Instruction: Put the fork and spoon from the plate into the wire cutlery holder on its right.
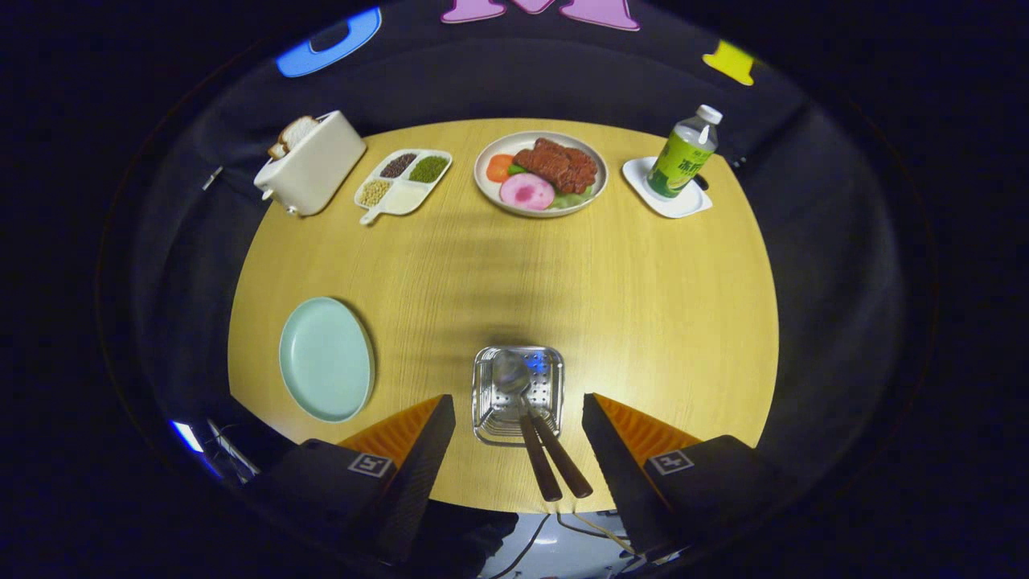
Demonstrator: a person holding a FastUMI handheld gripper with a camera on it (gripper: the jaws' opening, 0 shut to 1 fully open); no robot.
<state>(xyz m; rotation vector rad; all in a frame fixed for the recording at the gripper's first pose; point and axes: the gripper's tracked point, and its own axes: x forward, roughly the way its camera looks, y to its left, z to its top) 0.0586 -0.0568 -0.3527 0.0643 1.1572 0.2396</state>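
Hovering with gripper fingers spread wide, empty, over wire cutlery holder at 12 o'clock, already cradling stiff, light, slippery-looking spoon and fork, best gripped by brown handles.

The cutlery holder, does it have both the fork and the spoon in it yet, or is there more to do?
Looks finished. Two brown-handled utensils lean in the wire cutlery holder between the fingers, handles sticking out toward the camera; the spoon bowl is plain, the fork's head I cannot make out. The green plate beside it lies bare. The gripper is open, holding nothing. Nothing seems left but backing away.
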